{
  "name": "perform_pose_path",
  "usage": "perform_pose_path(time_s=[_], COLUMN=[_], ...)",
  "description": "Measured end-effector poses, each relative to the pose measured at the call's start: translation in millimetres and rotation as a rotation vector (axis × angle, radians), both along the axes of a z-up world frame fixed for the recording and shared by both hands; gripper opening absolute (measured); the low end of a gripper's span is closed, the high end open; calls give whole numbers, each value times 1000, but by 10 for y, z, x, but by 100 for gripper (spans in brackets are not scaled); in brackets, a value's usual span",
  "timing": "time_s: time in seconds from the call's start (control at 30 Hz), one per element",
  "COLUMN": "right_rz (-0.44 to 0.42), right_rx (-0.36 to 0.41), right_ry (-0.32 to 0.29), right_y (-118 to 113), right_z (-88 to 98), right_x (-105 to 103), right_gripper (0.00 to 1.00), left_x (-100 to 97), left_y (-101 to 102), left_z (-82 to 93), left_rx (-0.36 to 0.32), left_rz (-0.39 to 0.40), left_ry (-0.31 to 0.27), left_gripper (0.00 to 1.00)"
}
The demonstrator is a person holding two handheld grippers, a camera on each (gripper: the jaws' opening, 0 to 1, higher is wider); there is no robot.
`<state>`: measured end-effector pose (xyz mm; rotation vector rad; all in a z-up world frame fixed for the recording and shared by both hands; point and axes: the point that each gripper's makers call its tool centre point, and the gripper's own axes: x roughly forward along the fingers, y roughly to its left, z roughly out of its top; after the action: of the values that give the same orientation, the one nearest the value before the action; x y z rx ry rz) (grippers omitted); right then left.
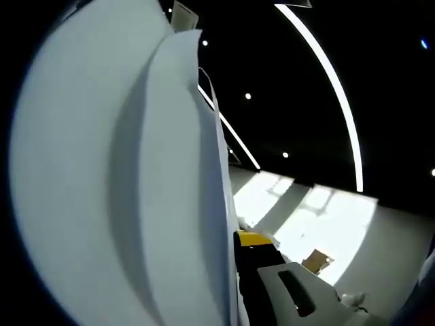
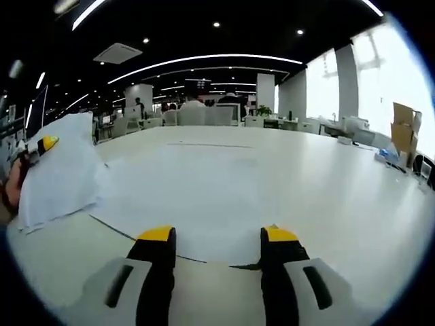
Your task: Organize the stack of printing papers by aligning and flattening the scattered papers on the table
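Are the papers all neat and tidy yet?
Not yet. The left gripper holds a bunch of papers up off the table, and their edges look uneven. The right gripper hangs open above the table, holding nothing. Lining up and flattening remain.

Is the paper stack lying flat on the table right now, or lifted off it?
Lifted. In the right gripper view the paper stack stands on edge, held up by the left gripper above the table.

Curved ceiling light strips (image 2: pixel 204 60) glow over a dark ceiling. Cardboard boxes (image 2: pixel 404 129) stand near bright windows (image 2: pixel 380 75) (far right), and seated people (image 2: pixel 197 102) show behind the tabletop (image 2: pixel 272 176).
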<state>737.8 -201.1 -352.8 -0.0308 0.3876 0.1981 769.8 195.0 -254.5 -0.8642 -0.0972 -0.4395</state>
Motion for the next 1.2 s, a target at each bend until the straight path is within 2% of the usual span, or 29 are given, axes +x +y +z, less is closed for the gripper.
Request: perform_pose_path(time_s=[0.2, 0.27, 0.33, 0.67, 0.9, 1.2], right_rz=[3, 26, 29, 59, 79, 78], right_rx=[27, 98, 113, 440, 483, 488], right_ry=[13, 20, 24, 29, 50, 83], right_y=[-69, -2, -11, 24, 114, 139], right_z=[11, 41, 49, 259, 250, 196], right_x=[23, -5, -7, -41, -44, -22], right_gripper=[36, 37, 36, 27, 22, 6], left_x=[8, 12, 16, 13, 9, 11], left_y=[14, 22, 30, 26, 18, 27], left_z=[-1, -1, -2, -2, -4, -9], left_rx=[0, -2, -4, -5, -3, -2], left_rz=[0, 0, 0, -1, 1, 1], left_ry=[0, 0, 1, 1, 1, 1], left_gripper=[6, 6, 6, 6, 6, 6])
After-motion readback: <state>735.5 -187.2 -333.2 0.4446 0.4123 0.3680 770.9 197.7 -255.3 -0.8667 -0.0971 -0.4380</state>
